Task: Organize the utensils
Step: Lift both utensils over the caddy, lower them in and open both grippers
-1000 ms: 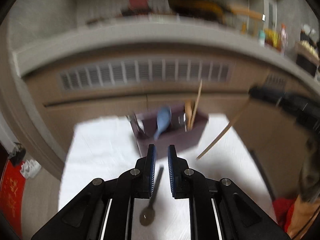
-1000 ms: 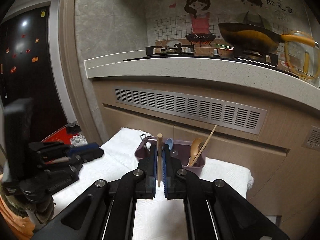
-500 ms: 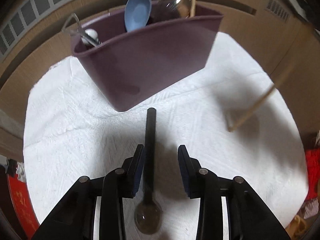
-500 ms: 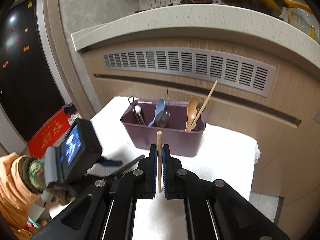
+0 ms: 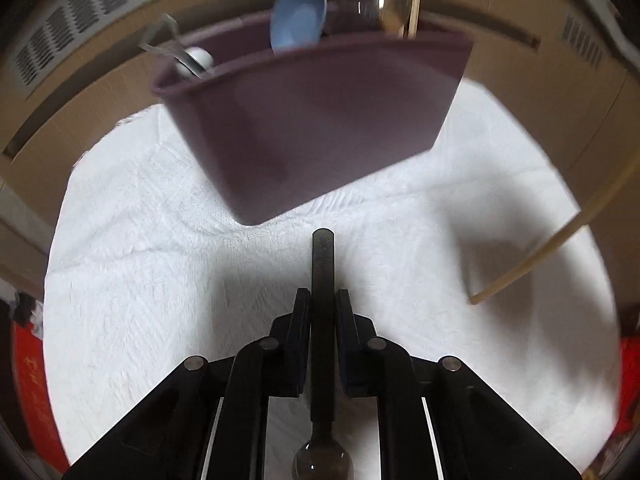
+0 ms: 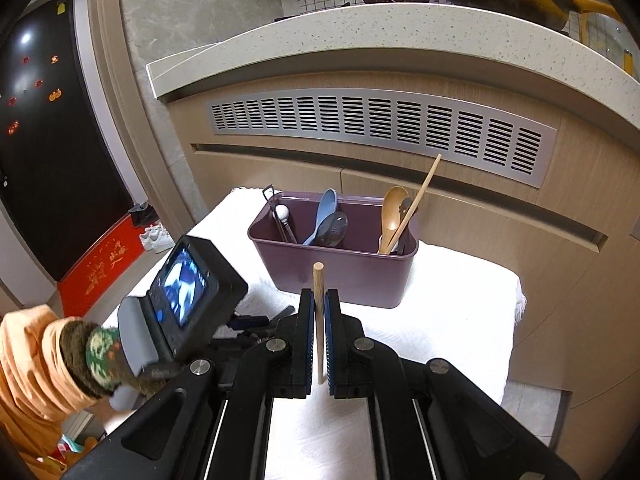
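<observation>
A black spoon (image 5: 322,256) lies on the white towel (image 5: 140,260), its handle pointing at the purple utensil caddy (image 5: 312,128). My left gripper (image 5: 323,294) is low over the towel and its jaws are closing, with the pads against both sides of the handle. My right gripper (image 6: 319,294) is shut on a wooden chopstick (image 6: 318,278), held upright in front of the caddy (image 6: 340,276) and above the towel. That chopstick (image 5: 532,260) also crosses the right of the left wrist view. The caddy holds a blue spoon (image 6: 326,212), a wooden spoon (image 6: 392,212) and another chopstick (image 6: 416,200).
The towel-covered stand (image 6: 460,304) sits against a wooden cabinet with a vent grille (image 6: 380,128) under a stone counter (image 6: 400,28). A person's orange sleeve (image 6: 28,364) and gloved hand are at the left. A red mat (image 6: 96,268) and shoes lie on the floor.
My left gripper dropped to the towel, opened around the black spoon's handle, then closed on it. My right gripper sank and tipped down, the chopstick still in it.
</observation>
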A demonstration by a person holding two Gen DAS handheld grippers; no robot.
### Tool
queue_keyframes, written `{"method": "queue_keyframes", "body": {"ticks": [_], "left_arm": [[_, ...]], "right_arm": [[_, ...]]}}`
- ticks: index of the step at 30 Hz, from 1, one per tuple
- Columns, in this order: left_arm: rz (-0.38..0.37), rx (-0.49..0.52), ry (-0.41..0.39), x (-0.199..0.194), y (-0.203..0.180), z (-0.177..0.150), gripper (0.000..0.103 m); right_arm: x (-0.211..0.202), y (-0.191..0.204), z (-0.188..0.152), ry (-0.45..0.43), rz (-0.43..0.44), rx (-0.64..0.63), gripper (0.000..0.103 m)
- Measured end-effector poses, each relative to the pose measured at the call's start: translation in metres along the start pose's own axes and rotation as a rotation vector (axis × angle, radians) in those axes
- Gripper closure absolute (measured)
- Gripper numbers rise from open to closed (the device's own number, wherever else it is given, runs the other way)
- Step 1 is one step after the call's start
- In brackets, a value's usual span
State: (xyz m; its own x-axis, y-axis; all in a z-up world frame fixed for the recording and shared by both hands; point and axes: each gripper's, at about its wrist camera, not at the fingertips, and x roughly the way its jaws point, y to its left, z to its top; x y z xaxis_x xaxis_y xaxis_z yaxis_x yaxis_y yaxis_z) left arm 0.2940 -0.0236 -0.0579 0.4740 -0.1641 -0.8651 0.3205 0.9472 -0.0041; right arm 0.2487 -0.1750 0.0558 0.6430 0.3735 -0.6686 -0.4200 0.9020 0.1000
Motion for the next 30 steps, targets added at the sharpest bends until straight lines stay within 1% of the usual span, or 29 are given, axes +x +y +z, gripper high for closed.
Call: {"method": "queue_keyframes", "body": {"ticks": [2, 3, 5, 7, 9, 10, 11, 14, 15, 16, 17, 18, 21, 25, 26, 28, 30], "left_arm": [[-0.024, -0.045, -0.057, -0.021, 0.003, -0.002, 0.091], [-0.031, -0.063, -0.101, -0.037, 0.005, -0.002, 0.091], [-0.021, -0.078, -0.195, -0.071, 0.007, 0.003, 0.091], [-0.006, -0.081, -0.275, -0.102, -0.001, 0.007, 0.091], [0.005, -0.086, -0.385, -0.136, 0.001, 0.019, 0.091], [0.006, -0.088, -0.432, -0.15, 0.004, 0.026, 0.091], [0.008, -0.093, -0.506, -0.173, 0.004, 0.034, 0.091], [0.025, -0.105, -0.652, -0.205, 0.014, 0.053, 0.091], [0.022, -0.128, -0.719, -0.219, 0.015, 0.061, 0.091], [0.016, -0.144, -0.756, -0.226, 0.017, 0.065, 0.091], [0.001, -0.173, -0.811, -0.233, 0.02, 0.072, 0.091], [-0.006, -0.187, -0.843, -0.234, 0.022, 0.079, 0.091], [-0.015, -0.194, -0.899, -0.233, 0.022, 0.099, 0.091], [0.013, -0.171, -0.925, -0.225, 0.02, 0.12, 0.091], [0.028, -0.172, -0.933, -0.215, 0.021, 0.128, 0.091], [0.028, -0.181, -0.934, -0.203, 0.021, 0.137, 0.091], [0.032, -0.201, -0.92, -0.183, 0.025, 0.145, 0.091]], "right_arm": [[-0.006, 0.004, 0.0, -0.011, -0.008, -0.013, 0.098], [-0.009, 0.006, 0.0, -0.017, -0.013, -0.018, 0.098], [-0.018, 0.009, 0.002, -0.035, -0.019, -0.027, 0.098], [-0.026, 0.012, 0.006, -0.058, -0.028, -0.035, 0.098], [-0.037, 0.016, 0.014, -0.09, -0.041, -0.044, 0.098], [-0.044, 0.017, 0.021, -0.112, -0.044, -0.045, 0.098], [-0.05, 0.017, 0.027, -0.13, -0.047, -0.046, 0.098], [-0.066, 0.022, 0.054, -0.188, -0.064, -0.061, 0.098], [-0.072, 0.024, 0.067, -0.209, -0.069, -0.067, 0.098], [-0.076, 0.026, 0.08, -0.229, -0.079, -0.075, 0.098], [-0.08, 0.028, 0.09, -0.247, -0.089, -0.082, 0.098], [-0.083, 0.029, 0.1, -0.264, -0.098, -0.086, 0.098], [-0.088, 0.027, 0.128, -0.312, -0.118, -0.088, 0.098], [-0.085, 0.014, 0.152, -0.35, -0.12, -0.078, 0.098], [-0.081, 0.01, 0.156, -0.353, -0.118, -0.077, 0.098], [-0.072, 0.003, 0.161, -0.353, -0.112, -0.075, 0.098], [-0.057, -0.006, 0.165, -0.347, -0.11, -0.069, 0.098]]}}
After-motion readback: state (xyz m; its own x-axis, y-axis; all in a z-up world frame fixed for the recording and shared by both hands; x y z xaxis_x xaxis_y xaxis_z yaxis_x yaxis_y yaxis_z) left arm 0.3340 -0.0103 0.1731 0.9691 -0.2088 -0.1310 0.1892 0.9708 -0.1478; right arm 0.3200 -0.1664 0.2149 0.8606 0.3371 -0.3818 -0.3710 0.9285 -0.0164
